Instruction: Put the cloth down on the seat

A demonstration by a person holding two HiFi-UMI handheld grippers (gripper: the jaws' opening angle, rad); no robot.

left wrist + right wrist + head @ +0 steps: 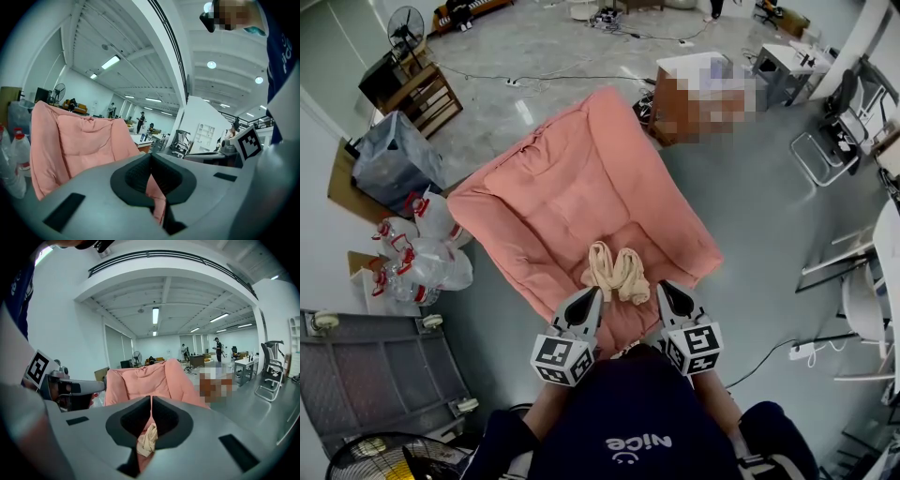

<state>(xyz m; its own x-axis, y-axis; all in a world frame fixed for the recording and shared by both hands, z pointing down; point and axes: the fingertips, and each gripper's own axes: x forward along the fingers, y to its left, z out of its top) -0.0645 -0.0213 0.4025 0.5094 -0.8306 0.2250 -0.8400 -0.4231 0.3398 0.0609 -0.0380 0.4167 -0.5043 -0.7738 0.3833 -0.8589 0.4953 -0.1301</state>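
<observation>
Cloth (617, 272), cream and bunched into a loose roll, lies on the front part of the pink seat (572, 187), a padded floor chair with its back tipped away from the person. It rests near the seat's near edge, right between the two tools.

From where I stand, the left tongs (592, 294) are pressed together, tip down at the cloth's near-left corner. In the left gripper view their dark pads (136, 176) meet along one line, and only pink padding shows in the gap beneath them, so I can't say they have any cloth.

The right tongs (662, 287) are also closed, tip just at the cloth's right side. In the right gripper view a cream fold of the cloth (147, 439) sticks out from between the closed pads (168, 420), so these are clamped on its edge.

Both tools sit low and close to the person's body, each with its marker cube facing up.

Left of the seat, a cluster of clear water bottles (422, 248) with red caps stands on the grey floor (750, 253), beside a bagged bin (394, 159). A grey flat cart (375, 375) sits nearer the person.
</observation>
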